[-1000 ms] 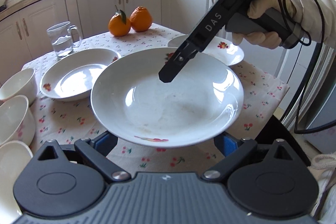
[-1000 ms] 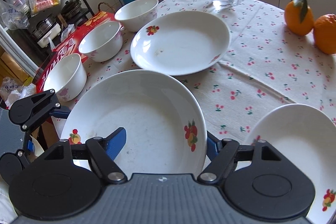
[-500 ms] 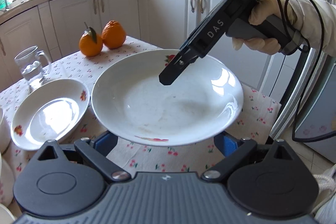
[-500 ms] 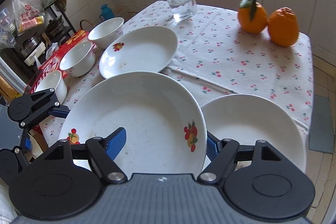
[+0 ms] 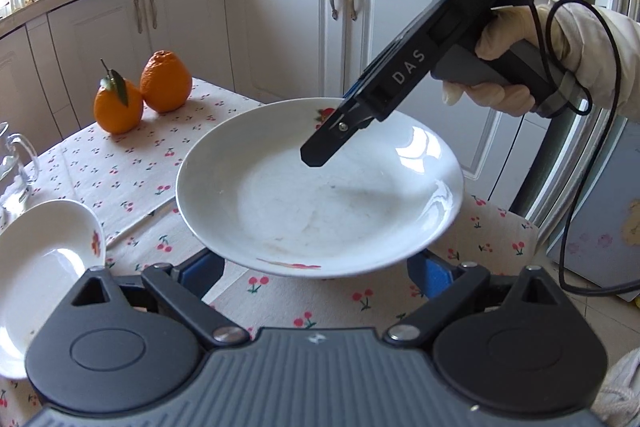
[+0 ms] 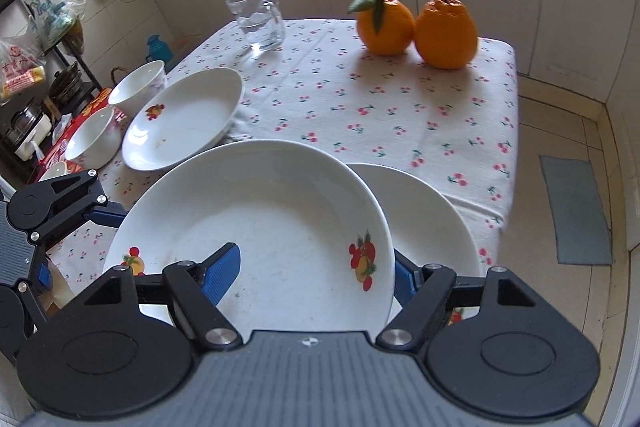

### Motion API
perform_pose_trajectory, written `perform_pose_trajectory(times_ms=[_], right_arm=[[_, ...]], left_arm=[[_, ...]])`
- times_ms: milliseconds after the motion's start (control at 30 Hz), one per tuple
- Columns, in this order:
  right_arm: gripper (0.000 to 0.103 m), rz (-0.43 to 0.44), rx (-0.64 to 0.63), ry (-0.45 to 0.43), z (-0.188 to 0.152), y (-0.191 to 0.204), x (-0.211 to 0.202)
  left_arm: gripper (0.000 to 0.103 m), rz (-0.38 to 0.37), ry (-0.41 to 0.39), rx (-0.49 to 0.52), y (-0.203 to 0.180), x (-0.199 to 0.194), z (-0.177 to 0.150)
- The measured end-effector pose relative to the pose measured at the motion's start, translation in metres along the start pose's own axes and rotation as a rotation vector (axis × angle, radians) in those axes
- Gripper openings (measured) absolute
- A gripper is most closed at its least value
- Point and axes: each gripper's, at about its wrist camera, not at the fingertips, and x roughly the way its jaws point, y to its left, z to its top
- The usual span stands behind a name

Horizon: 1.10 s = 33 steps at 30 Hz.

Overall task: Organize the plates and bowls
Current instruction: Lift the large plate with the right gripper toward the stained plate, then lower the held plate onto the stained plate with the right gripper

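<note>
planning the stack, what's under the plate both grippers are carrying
In the right wrist view, the held plate overlaps another white plate lying on the cherry tablecloth; only that plate's right part shows. The rest, and the cloth beneath, are covered.

White fruit-print plate – aloft, level, gripper-held

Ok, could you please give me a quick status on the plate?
Left gripper and right gripper both shut on the plate, at opposite rims. Held aloft, overlapping second plate on tablecloth. Nothing seen between them.
</note>
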Motion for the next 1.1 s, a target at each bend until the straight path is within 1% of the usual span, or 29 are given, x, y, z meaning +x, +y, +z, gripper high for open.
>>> perform_pose_trajectory(times_ms=[300, 433, 600, 1100], right_arm=[[0.082, -0.007, 0.039, -0.014, -0.005, -0.022, 0.004], [0.082, -0.011, 0.045, -0.010, -0.006, -0.025, 0.007], [0.082, -0.017, 0.052, -0.010, -0.008, -0.028, 0.010], [0.082, -0.040, 0.095, -0.013, -0.022, -0.034, 0.004]], left_arm=[[0.097, -0.005, 0.009, -0.012, 0.005, 0.014, 0.006], [0.097, -0.001, 0.012, -0.017, 0.006, 0.016, 0.006], [0.097, 0.006, 0.013, 0.007, 0.005, 0.019, 0.006], [0.098, -0.021, 0.020, 0.020, 0.007, 0.027, 0.006]])
